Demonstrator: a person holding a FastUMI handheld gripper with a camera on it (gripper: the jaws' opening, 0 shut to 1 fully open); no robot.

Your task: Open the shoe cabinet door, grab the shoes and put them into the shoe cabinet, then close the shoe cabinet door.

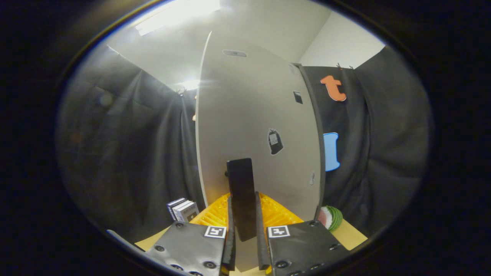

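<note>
Gripper fingers clamped the black handle between them; we judged this hold served to swing the cabinet door.

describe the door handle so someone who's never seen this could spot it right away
Start at the tall pale shoe cabinet door that stands ahead of the gripper. Low on its face is a dark upright handle, a flat bar whose lower end sits between the two fingers, which close on it. Unlike the small dark stickers higher on the door, it stands out from the surface.
</note>
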